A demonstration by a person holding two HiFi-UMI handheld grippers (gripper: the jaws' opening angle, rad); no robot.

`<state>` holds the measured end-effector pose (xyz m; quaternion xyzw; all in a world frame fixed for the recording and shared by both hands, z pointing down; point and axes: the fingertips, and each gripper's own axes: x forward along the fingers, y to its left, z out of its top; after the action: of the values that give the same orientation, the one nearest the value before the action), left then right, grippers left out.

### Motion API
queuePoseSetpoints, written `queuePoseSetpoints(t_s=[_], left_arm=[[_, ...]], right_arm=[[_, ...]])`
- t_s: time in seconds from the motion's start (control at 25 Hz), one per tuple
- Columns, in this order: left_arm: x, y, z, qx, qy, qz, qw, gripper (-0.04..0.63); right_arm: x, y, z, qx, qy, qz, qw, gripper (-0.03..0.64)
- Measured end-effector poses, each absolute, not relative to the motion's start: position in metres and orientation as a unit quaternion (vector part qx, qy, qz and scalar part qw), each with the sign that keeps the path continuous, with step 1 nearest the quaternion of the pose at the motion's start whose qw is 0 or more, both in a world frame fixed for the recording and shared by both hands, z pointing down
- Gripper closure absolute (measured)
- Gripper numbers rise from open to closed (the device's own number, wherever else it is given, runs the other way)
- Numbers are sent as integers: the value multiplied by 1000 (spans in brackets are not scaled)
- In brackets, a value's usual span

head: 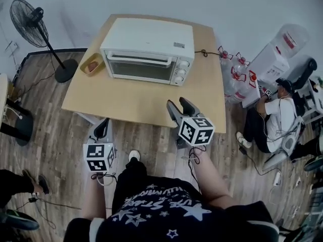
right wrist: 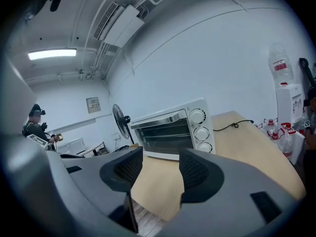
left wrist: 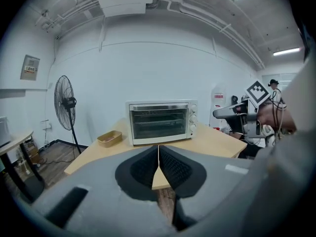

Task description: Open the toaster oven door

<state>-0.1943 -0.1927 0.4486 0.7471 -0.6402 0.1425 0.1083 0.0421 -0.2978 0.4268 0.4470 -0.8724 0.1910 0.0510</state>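
Left of the toaster oven point(head: 149, 52), which is set at the back of the table point(head: 141, 105) with its door closed, a small tan tray point(head: 92, 64) is seen. In front of the oven, past the table's near edge, the left gripper point(left wrist: 158, 158) is clenched on nothing. This is shown only in its own view, its tips being barely made out from above. Toward the oven's knobs point(right wrist: 202, 132), the right gripper point(right wrist: 157, 168) is held released and empty.

Markings on the toaster oven point(head: 147, 51) knobs point(head: 182, 72) are too small to read.
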Motion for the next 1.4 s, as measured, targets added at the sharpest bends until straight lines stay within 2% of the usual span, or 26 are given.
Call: queuePoseSetpoints(t_s=[0.88, 1.4], left_arm=[[-269, -355, 422, 804, -568, 147, 99, 574], [-281, -408, 432, 823, -536, 152, 106, 574]], right_arm=[[14, -424, 376, 562, -798, 217, -9, 460], [4, -474, 383, 593, -772, 228, 18, 465]])
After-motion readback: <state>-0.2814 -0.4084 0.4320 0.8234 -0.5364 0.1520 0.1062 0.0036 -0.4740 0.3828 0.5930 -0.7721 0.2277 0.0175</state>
